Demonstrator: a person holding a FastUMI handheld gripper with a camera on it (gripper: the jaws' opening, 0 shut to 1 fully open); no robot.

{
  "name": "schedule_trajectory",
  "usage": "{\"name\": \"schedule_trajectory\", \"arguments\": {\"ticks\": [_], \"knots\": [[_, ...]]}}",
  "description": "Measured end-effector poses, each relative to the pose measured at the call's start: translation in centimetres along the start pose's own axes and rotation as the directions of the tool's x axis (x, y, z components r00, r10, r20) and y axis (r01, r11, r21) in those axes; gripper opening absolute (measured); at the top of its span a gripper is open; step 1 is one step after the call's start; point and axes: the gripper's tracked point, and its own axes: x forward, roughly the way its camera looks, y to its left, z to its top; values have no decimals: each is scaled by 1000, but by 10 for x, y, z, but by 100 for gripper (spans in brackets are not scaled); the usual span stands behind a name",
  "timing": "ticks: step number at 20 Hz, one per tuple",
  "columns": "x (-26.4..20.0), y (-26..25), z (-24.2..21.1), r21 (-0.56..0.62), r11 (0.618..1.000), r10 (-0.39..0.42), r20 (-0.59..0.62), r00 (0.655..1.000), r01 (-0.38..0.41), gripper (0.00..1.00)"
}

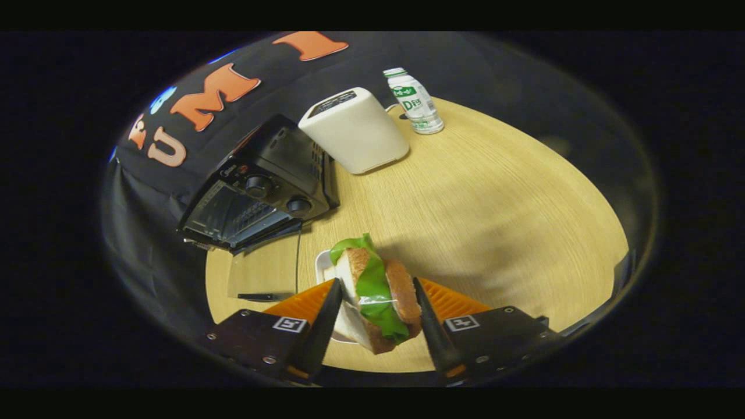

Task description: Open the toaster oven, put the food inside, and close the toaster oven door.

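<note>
My gripper [376,281] is shut on a sandwich [381,302] of toasted bread and green lettuce, both fingers pressing its sides. The sandwich stands on edge and is tilted. Just behind it, a small white plate [322,266] peeks out on the wooden table, mostly hidden by the sandwich and one finger. Beyond the fingers to the left is the black toaster oven [259,195] with two knobs. Its glass door [262,278] hangs open and lies flat toward me, with the handle at its near edge. The oven's cavity [230,216] looks dark, and a rack shows inside.
A white box-shaped appliance [355,131] stands right of the oven at the back of the round wooden table [495,215]. A white bottle with a green label [414,102] stands beyond it. The table's edge curves close on the right.
</note>
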Motion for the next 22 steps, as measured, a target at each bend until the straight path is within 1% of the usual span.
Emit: {"name": "schedule_trajectory", "arguments": {"ticks": [2,4,6,8,10,13,16,19,22], "knots": [[-5,4,2,9,1000,4,6,1000,-5,61],[-12,13,9,53,998,26,32,999,-28,49],[-17,14,12,73,997,3,45,999,-6,37],[-25,24,14,53,999,6,59,998,-9,36],[-36,41,22,41,999,31,86,996,-34,37],[-46,66,32,-9,999,46,123,991,-46,36],[-54,108,44,-19,993,116,154,981,-115,36],[-50,141,46,-36,982,189,160,969,-186,37],[-36,168,43,-34,973,230,145,962,-227,36]]}}
